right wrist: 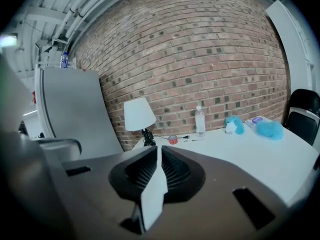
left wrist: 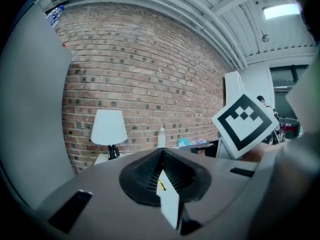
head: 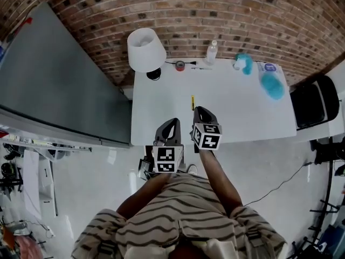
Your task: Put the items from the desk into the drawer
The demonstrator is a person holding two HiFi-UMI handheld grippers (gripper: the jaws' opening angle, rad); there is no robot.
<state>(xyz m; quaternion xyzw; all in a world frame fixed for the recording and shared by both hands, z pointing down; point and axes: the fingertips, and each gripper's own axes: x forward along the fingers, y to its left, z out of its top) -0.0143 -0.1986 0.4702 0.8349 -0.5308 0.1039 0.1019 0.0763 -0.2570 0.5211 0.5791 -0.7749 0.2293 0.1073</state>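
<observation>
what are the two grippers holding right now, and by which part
Nothing is held. The left gripper and the right gripper both have their jaws together with nothing between them; the yellow pencil lies on the desk ahead, untouched.

A beige, dark-striped, short-sleeved shirt point(head: 183, 212) is worn. The left gripper point(head: 174, 121) and right gripper point(head: 200, 110) are dark-bodied. Black-and-white marker cubes point(head: 167, 159) are fitted behind the fingers point(head: 170, 129), and ribbed black pads point(left wrist: 145, 173) are noted between them.

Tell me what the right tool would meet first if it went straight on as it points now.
Probably the flat white desk top, just ahead of the shut right tool and beside the thin yellow pencil. Depth is unclear, so it might touch the pencil instead.
</observation>
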